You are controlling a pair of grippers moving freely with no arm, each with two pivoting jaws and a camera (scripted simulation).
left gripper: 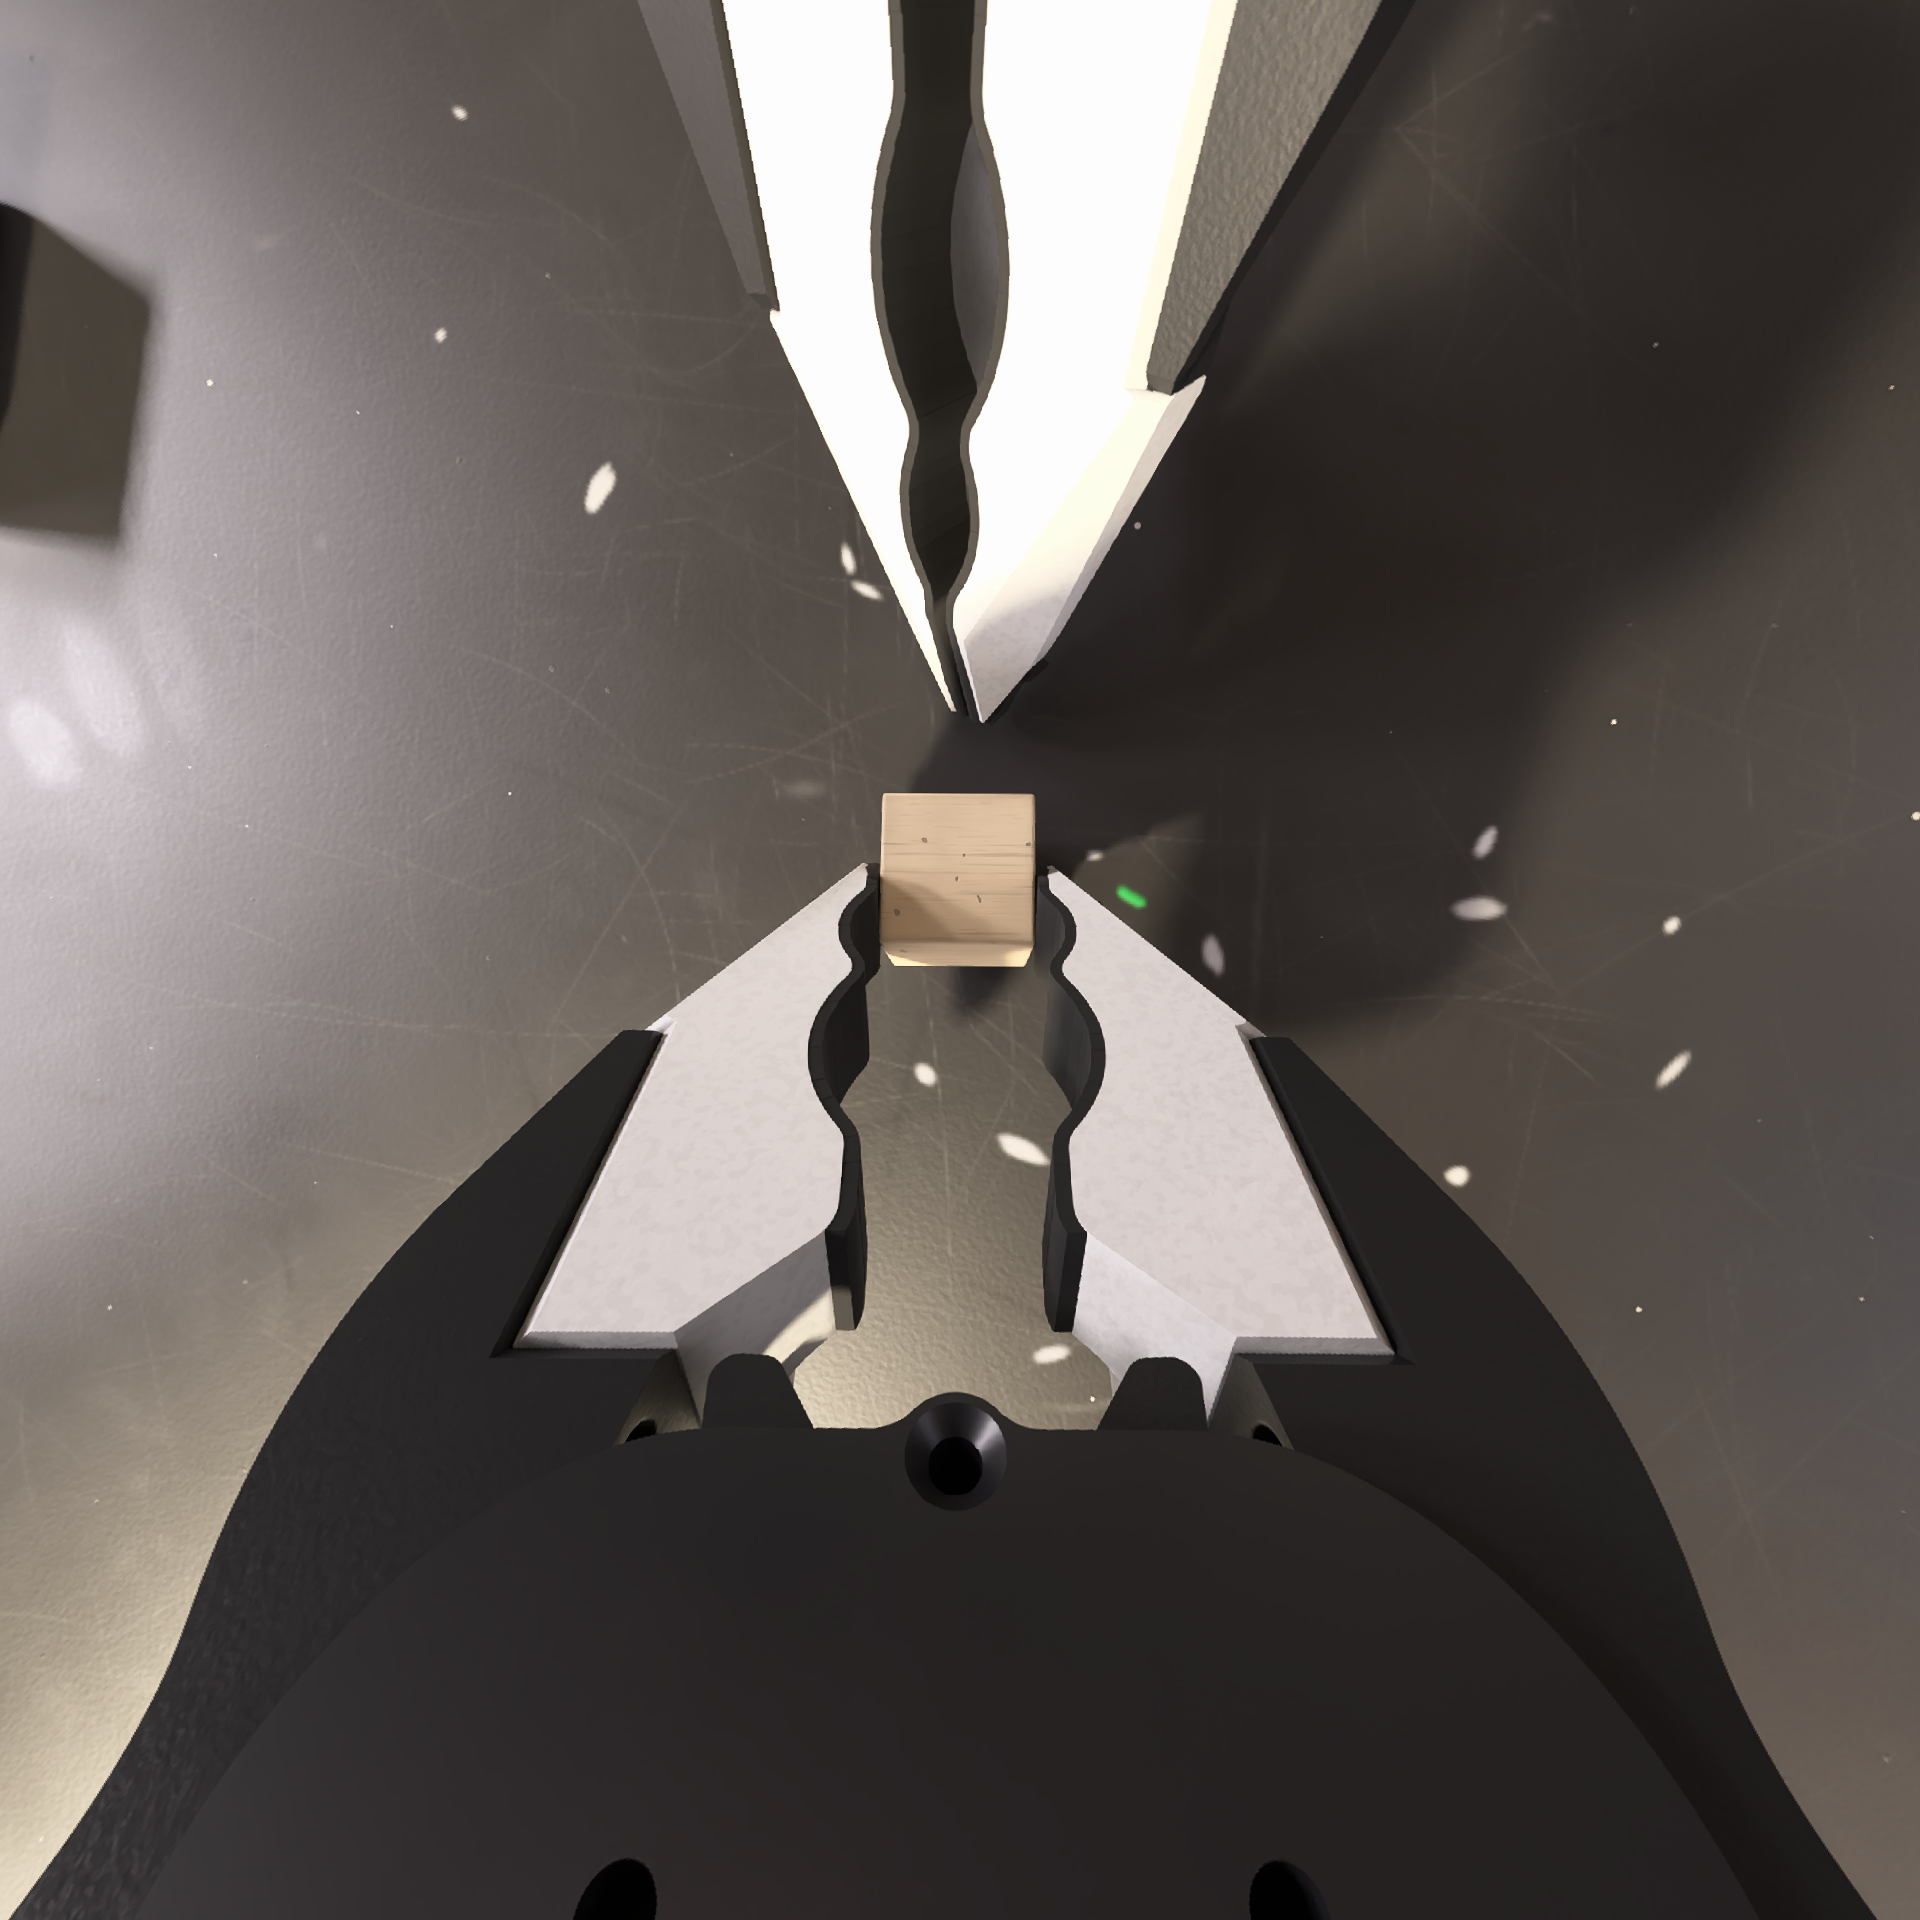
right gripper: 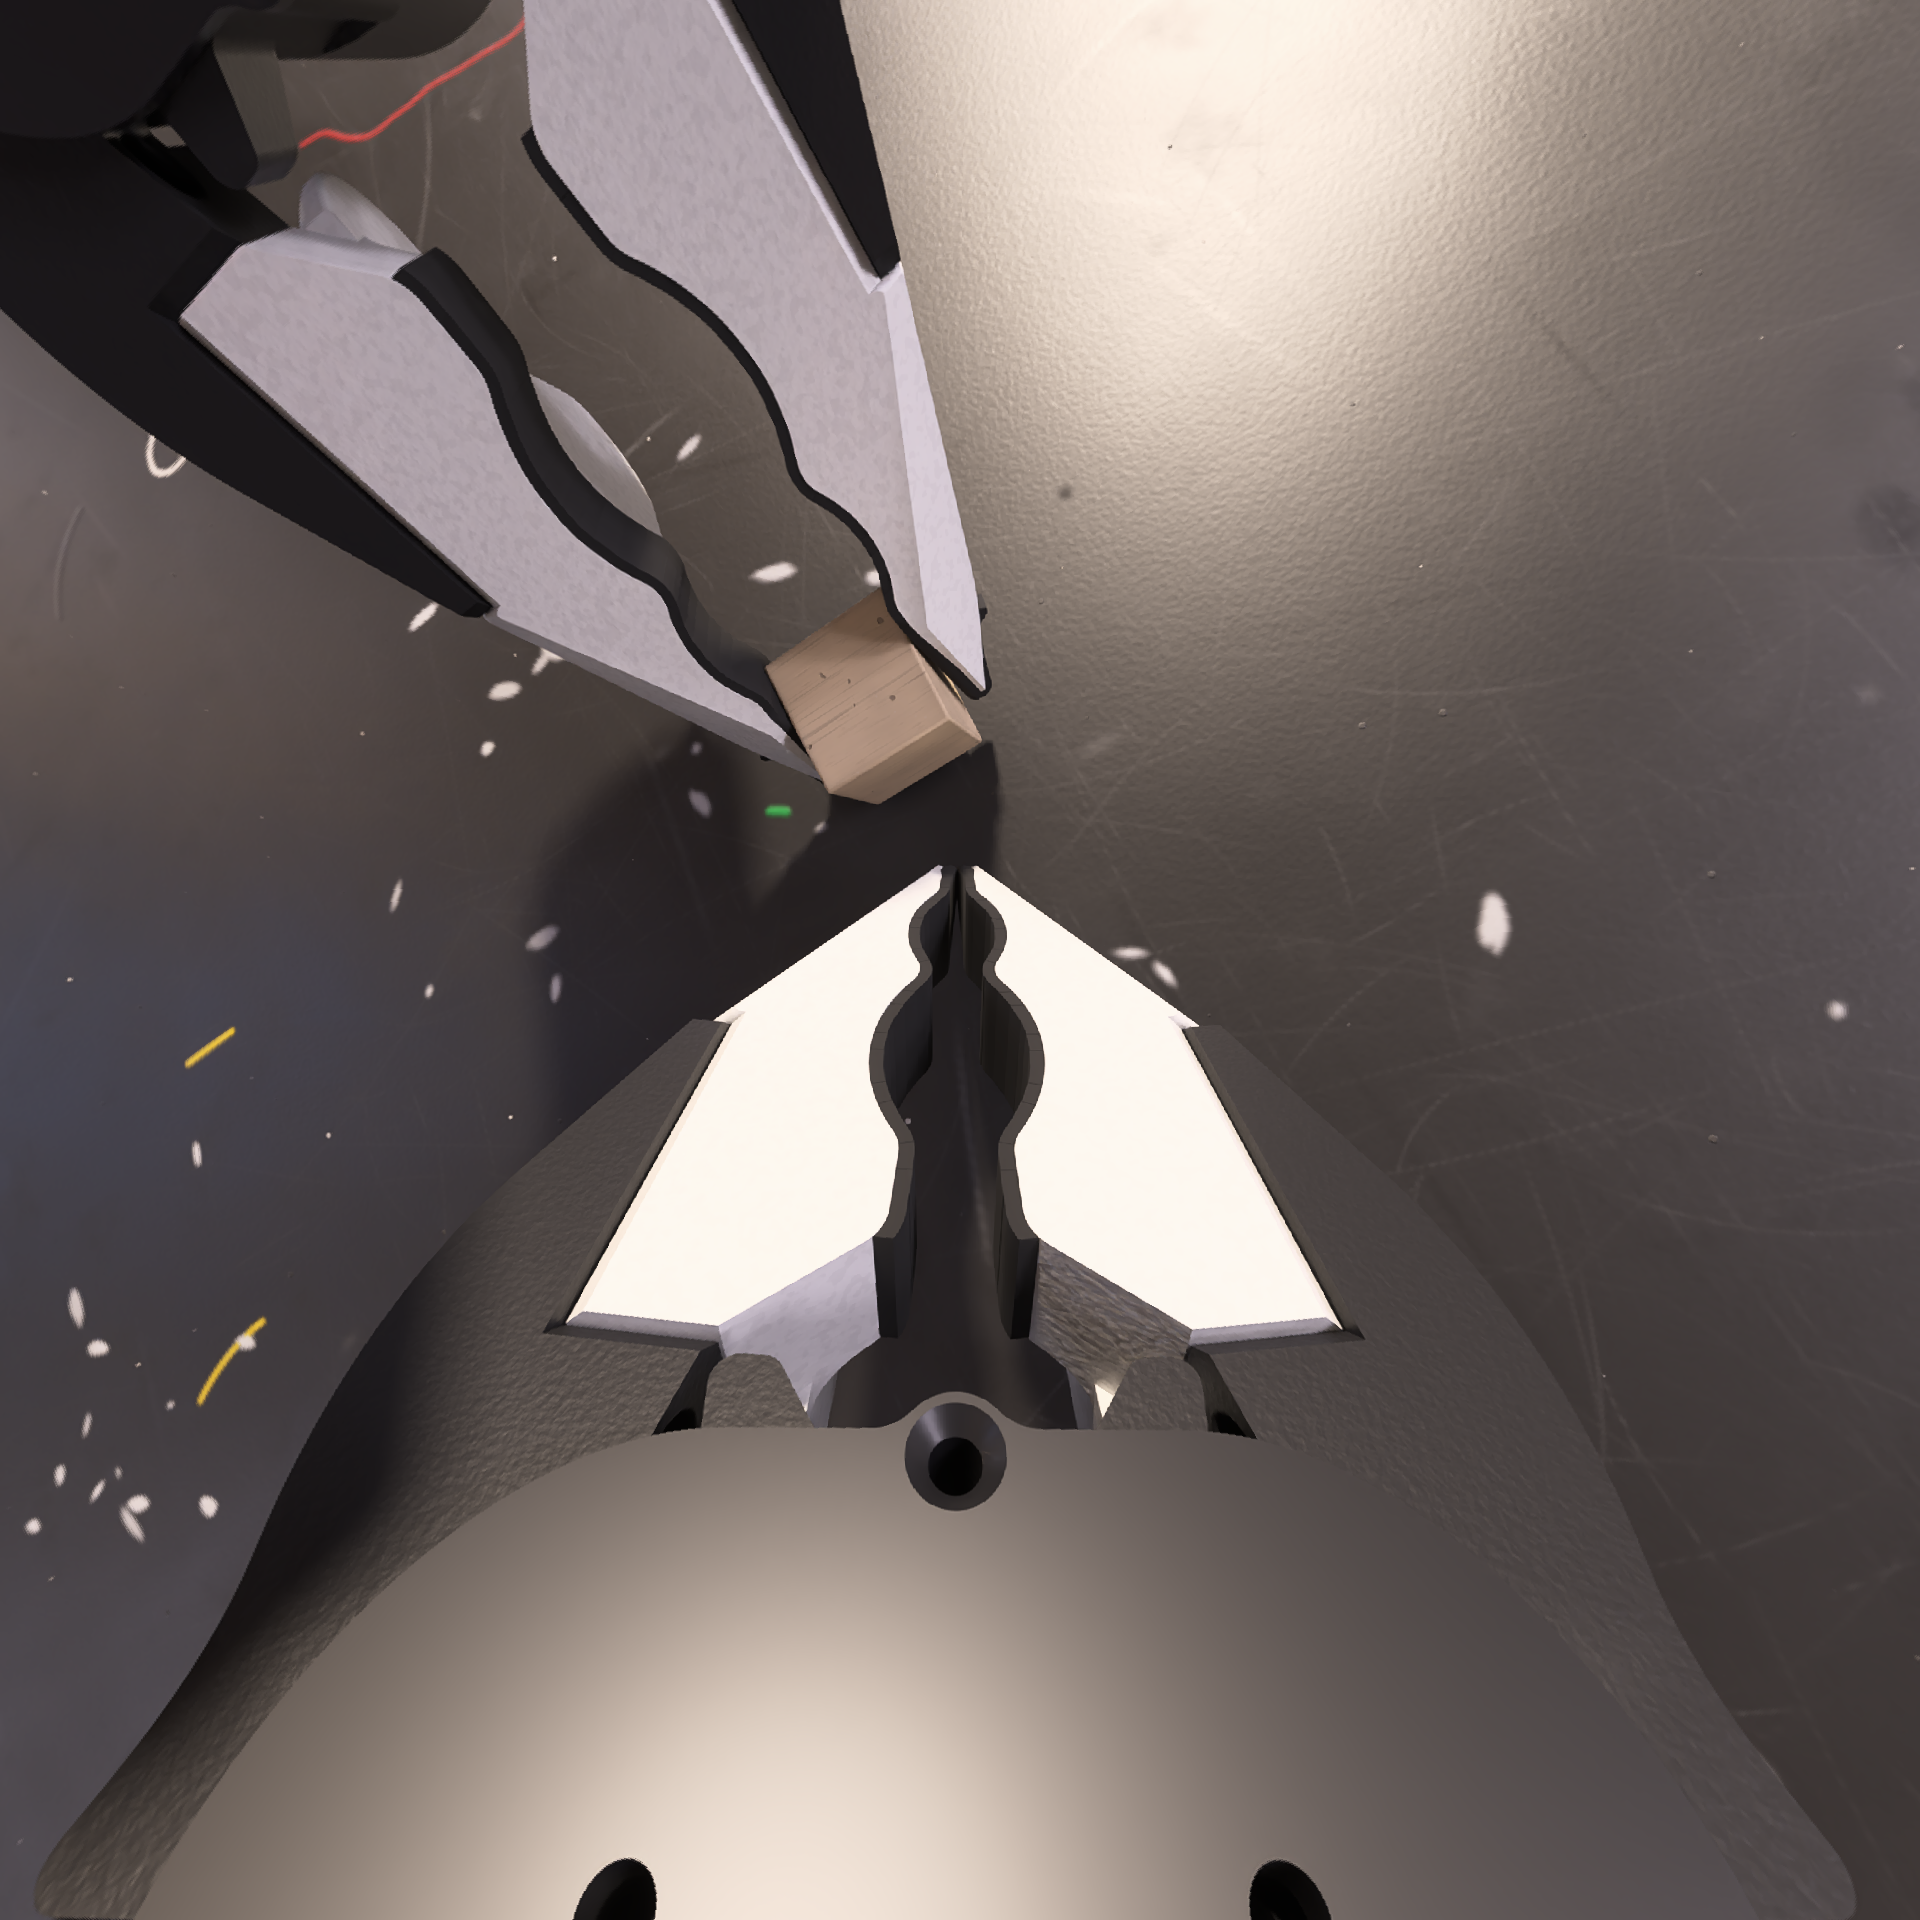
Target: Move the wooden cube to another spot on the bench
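The small light wooden cube (left gripper: 957, 881) sits between the fingertips of my left gripper (left gripper: 957, 875), whose jaws are shut on its two sides. It hangs just over the dark grey bench (left gripper: 416, 831); I cannot tell whether it touches. My right gripper (right gripper: 957, 873) is shut and empty, its tips pointing at the cube from the opposite side, a short gap away. It shows at the top of the left wrist view (left gripper: 966, 712). In the right wrist view the left gripper (right gripper: 885, 717) comes in from the upper left, holding the cube (right gripper: 873, 712).
The bench (right gripper: 1455, 727) is scratched and speckled with white flecks. A small green mark (right gripper: 777, 810) lies beside the cube. A dark box (left gripper: 62, 374) stands at the far left of the left wrist view. A red wire (right gripper: 416, 104) runs behind the left gripper.
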